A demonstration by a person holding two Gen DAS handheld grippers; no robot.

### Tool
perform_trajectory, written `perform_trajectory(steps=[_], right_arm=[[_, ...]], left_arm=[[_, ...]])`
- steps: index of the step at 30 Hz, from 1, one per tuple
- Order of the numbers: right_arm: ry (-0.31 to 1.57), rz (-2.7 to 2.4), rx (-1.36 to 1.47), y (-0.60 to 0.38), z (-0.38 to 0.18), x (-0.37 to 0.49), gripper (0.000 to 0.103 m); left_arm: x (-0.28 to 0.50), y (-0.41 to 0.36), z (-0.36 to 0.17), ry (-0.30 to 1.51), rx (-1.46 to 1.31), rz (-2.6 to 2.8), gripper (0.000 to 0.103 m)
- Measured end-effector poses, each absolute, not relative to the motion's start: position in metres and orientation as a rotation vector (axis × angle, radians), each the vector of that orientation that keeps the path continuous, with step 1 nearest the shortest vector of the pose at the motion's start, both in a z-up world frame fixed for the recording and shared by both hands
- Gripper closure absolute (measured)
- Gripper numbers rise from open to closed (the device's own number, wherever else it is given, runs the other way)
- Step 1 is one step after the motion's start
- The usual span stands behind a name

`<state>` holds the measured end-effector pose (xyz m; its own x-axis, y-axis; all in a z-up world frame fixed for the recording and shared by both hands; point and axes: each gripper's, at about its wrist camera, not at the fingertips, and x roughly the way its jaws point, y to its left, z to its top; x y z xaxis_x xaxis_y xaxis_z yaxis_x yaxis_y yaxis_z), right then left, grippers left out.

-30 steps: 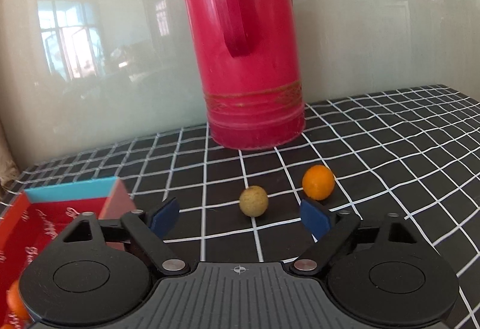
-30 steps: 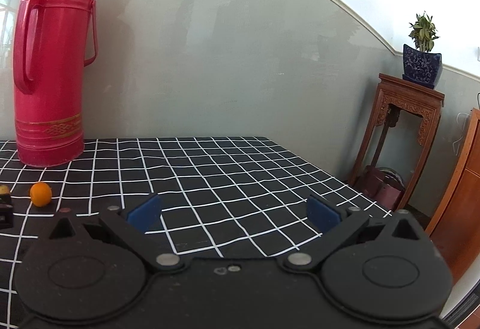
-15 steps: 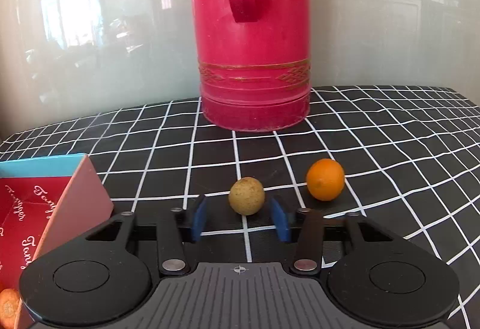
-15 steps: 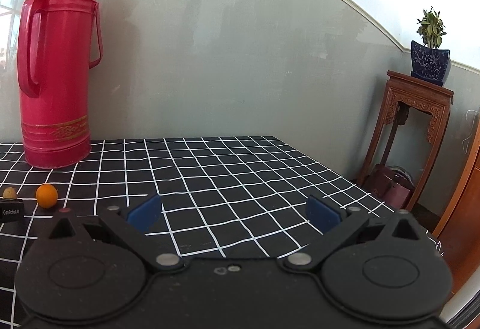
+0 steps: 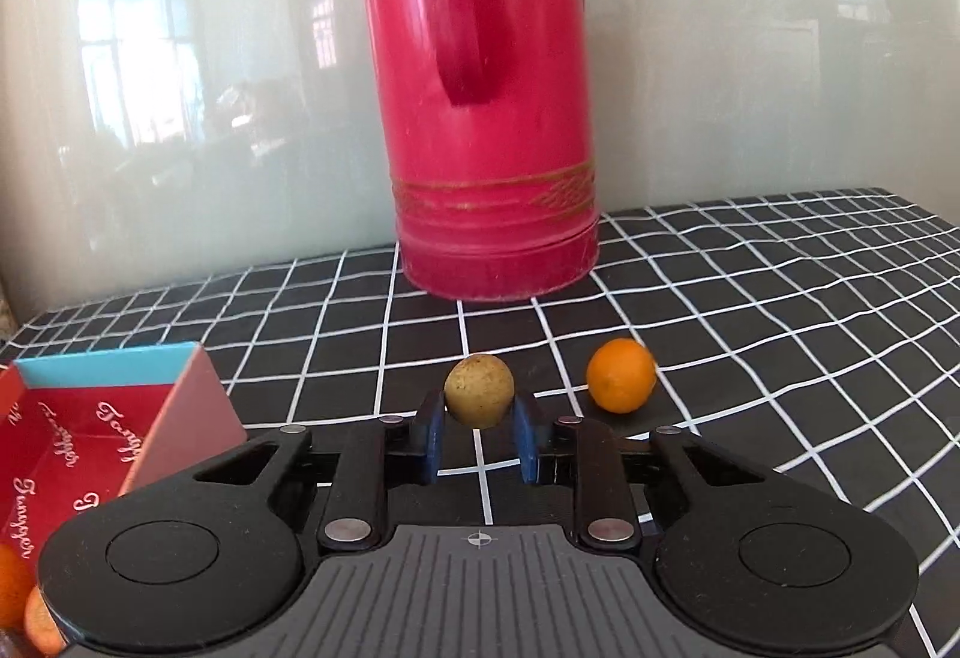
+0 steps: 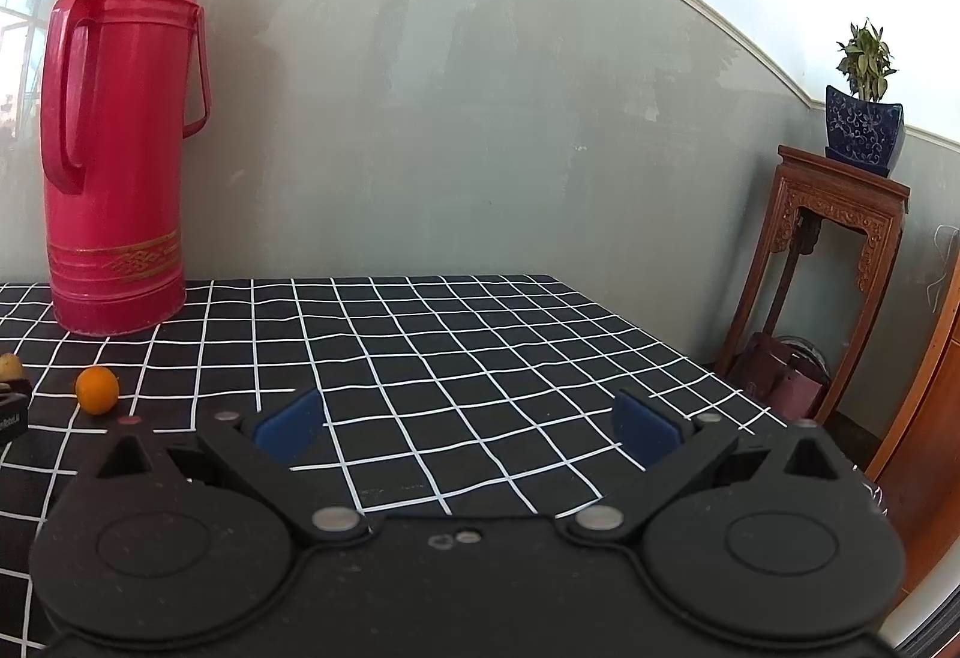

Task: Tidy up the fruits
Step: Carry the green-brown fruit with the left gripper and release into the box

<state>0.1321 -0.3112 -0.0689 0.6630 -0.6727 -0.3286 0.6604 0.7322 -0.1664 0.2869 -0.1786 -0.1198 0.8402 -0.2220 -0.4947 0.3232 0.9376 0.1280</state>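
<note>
My left gripper [image 5: 478,433] has just been closing, and its blue pads [image 5: 429,436] now pinch the small brown round fruit [image 5: 479,391], perhaps a longan, between them. The red box [image 5: 114,421] lies to its left, close by; I judge this hand carries there. I count one brown fruit, one orange [image 5: 621,375] on the cloth just right, two oranges [image 5: 15,580] in the box. My right gripper [image 6: 468,433] stands spread and empty, well apart.
</note>
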Motion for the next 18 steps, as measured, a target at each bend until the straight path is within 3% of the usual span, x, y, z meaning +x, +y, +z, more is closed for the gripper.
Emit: perform_trajectory(steps=[9, 18], right_arm=[[0.366, -0.734, -0.053, -0.304, -0.066, 0.131, 0.006], [0.365, -0.675, -0.086, -0.284, -0.066, 0.132, 0.006]], left_arm=[[0.252, -0.159, -0.094, 0.436, 0.213, -0.269, 0.078], [0.232, -0.080, -0.075, 0.479, 0.118, -0.062, 0.078]])
